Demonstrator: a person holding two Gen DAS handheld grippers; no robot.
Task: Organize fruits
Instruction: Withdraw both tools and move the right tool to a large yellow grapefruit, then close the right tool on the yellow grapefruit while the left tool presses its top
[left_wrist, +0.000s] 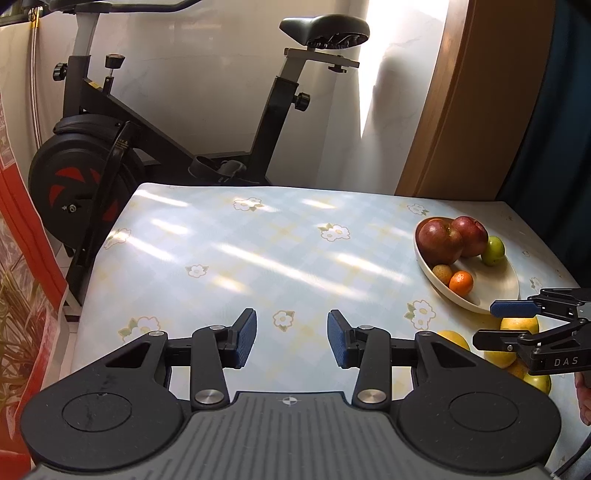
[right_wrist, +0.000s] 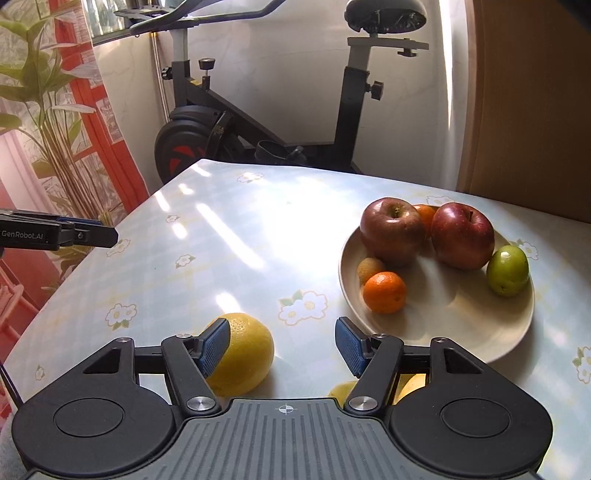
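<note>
1. The left gripper (left_wrist: 291, 338) hangs over the desk (left_wrist: 229, 258), fingers parted and empty above bare, glossy floral cloth running to the far edge.
2. The right gripper (right_wrist: 282, 347) stands parted, empty; a dimpled yellow citrus (right_wrist: 247, 354) touches its left finger.
3. The oval cream dish (right_wrist: 480, 332) holds two red apples (right_wrist: 391, 229), a mandarin (right_wrist: 384, 291) and a green fruit (right_wrist: 508, 269).
</note>
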